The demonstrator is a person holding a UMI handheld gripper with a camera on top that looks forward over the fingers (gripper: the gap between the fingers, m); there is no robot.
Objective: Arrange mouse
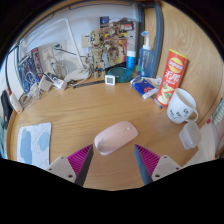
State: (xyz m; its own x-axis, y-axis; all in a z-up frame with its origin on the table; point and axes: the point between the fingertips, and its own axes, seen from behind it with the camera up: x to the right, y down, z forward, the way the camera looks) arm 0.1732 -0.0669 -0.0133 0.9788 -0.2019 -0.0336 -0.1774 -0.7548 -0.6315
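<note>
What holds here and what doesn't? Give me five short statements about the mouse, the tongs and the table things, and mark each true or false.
1. The pink mouse lies on the wooden table just ahead of the tongs. True.
2. The tongs are shut on the mouse. False: they are open, and the mouse rests on the table between and just beyond the fingertips.
3. A white mug stands beside a red chip can. True.
4. The chip can stands upright. False: it lies tilted on the table.
5. The mouse sits on the sheet of paper. False: the paper lies apart from it, to one side.
</note>
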